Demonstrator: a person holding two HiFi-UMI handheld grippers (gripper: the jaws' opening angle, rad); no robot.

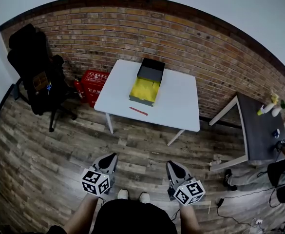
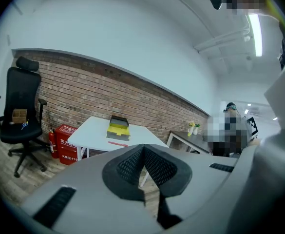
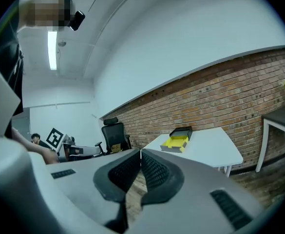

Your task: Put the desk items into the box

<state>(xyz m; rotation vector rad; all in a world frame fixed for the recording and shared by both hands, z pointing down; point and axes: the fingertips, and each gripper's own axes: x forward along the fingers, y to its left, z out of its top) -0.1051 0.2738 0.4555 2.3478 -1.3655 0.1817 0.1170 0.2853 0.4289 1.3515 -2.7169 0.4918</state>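
Grey grippers (image 1: pixel 113 155) (image 1: pixel 171 163), seemingly black top (image 1: pixel 132 219).

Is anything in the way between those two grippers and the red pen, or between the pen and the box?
Nothing visible. Only open floor lies between the left gripper, the right gripper and the white table; the red pen lies on bare tabletop just in front of the box.

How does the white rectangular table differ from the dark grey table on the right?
The white rectangular table carries a black-and-yellow box and a red pen; the dark grey table holds small yellow-and-white objects at its far end. The white table stands straight ahead, the grey one at the right edge. Both have white legs and stand by the brick wall.
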